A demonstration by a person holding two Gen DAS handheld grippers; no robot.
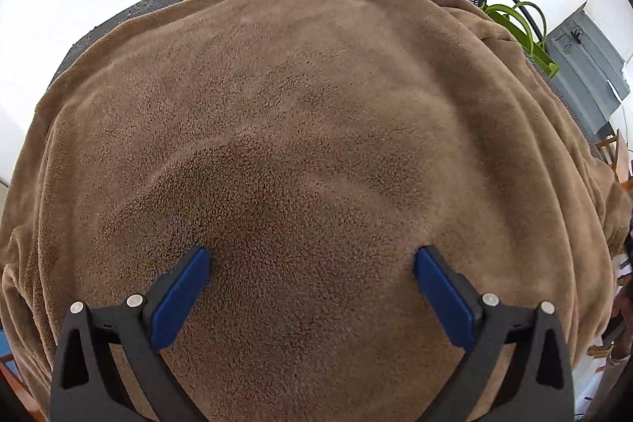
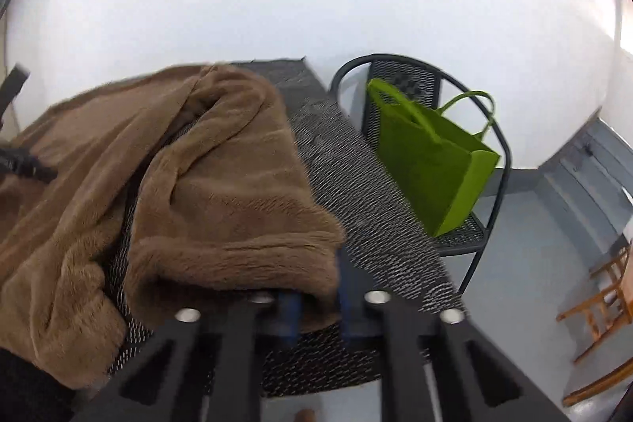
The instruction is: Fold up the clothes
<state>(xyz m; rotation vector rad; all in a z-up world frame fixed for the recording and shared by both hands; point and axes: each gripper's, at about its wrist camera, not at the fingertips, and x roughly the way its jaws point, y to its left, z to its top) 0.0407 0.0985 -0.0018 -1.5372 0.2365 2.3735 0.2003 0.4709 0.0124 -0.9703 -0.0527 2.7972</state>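
Note:
A brown fleece garment (image 1: 308, 129) lies spread over the dark mesh table (image 1: 130, 8) and fills the left wrist view. My left gripper (image 1: 312, 256) hovers just over it, pointing steeply down, jaws wide open with only flat fleece below them. In the right wrist view the same fleece (image 2: 221, 184) is bunched in folds, with a strip of table showing between two layers. My right gripper (image 2: 316, 299) is at the garment's near right corner, its blue pads (image 2: 289, 307) shut on the thick hem.
Bare mesh table (image 2: 356, 184) runs along the right of the fleece. Beyond it a green bag (image 2: 431, 161) stands on a black metal chair (image 2: 463, 236). Wooden chairs (image 2: 605, 295) are at the far right on a grey floor. A white wall is behind.

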